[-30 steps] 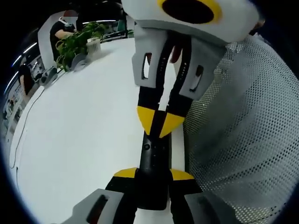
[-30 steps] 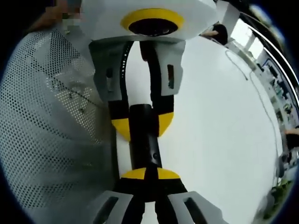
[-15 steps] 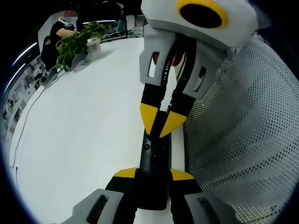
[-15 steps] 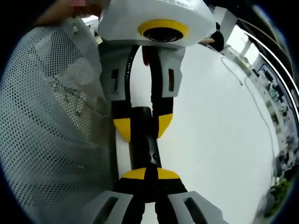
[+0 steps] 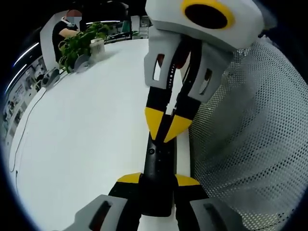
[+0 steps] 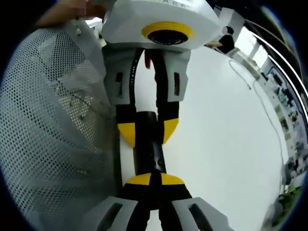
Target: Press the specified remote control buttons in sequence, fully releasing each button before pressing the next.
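Black remote control (image 5: 157, 180) is pinched by left gripper (image 5: 158, 179); right gripper (image 6: 150, 179) jaws pressed together on it.

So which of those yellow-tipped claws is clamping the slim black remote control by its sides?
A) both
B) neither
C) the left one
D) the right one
C: in the left gripper view, the left gripper has a yellow-tipped jaw on each side of the slim black remote control, while the right gripper meets it with closed tips from above.
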Demonstrator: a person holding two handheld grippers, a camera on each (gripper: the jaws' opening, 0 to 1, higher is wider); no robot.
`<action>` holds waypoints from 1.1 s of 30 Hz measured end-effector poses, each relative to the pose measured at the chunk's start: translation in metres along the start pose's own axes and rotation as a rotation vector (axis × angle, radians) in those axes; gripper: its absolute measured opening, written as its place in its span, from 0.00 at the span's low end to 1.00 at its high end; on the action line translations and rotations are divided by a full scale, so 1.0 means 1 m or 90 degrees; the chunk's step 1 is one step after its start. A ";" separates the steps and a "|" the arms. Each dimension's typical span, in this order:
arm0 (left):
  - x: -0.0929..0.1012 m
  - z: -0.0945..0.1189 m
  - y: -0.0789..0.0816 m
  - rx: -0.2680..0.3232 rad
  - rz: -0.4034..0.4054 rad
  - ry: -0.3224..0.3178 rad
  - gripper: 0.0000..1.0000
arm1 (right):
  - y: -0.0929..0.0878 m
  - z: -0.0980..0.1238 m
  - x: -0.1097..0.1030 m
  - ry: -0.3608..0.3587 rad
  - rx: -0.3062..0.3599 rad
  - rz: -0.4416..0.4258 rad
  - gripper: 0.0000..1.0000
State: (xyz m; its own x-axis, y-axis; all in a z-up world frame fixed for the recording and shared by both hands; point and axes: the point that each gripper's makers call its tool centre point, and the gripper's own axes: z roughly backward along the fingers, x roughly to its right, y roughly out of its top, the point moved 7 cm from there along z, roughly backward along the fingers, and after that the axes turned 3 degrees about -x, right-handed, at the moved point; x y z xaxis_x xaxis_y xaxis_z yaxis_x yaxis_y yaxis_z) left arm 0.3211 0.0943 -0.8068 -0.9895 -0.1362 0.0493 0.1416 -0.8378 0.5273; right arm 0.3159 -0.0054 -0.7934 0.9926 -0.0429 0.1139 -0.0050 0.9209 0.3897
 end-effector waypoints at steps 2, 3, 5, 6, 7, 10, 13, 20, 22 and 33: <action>0.000 0.000 0.000 0.000 0.000 0.000 0.25 | 0.000 0.000 0.000 0.001 0.000 -0.003 0.00; 0.000 0.000 0.000 0.000 0.000 0.000 0.25 | 0.000 0.000 0.001 0.002 0.001 -0.004 0.00; 0.000 0.000 0.000 0.000 0.000 -0.001 0.25 | 0.000 0.000 0.001 0.003 0.003 -0.007 0.00; 0.000 0.000 0.000 0.001 0.000 -0.001 0.25 | 0.000 0.000 0.001 0.004 0.004 -0.007 0.00; 0.000 0.000 0.000 0.001 0.001 -0.001 0.25 | 0.000 0.000 0.001 0.005 0.006 -0.004 0.00; 0.000 0.000 0.000 0.001 0.001 -0.001 0.25 | 0.001 0.000 0.001 0.007 0.012 0.003 0.00; 0.000 0.000 0.000 0.002 0.002 -0.002 0.25 | 0.002 -0.001 0.001 0.007 0.015 0.010 0.00; 0.000 0.000 0.000 0.002 0.003 0.000 0.25 | 0.002 -0.001 -0.001 -0.003 0.014 0.005 0.00; 0.000 0.000 0.000 0.002 0.004 0.000 0.25 | 0.003 -0.001 0.000 -0.001 0.012 0.004 0.00; 0.000 0.000 0.000 0.003 0.002 0.004 0.25 | 0.001 0.000 0.002 0.010 0.018 -0.024 0.00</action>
State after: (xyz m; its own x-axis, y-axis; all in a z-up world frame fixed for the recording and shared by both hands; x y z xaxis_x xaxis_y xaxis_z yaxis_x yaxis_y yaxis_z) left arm 0.3209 0.0939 -0.8064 -0.9887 -0.1423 0.0465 0.1452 -0.8351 0.5306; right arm 0.3181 -0.0043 -0.7928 0.9939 -0.0709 0.0840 0.0293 0.9075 0.4190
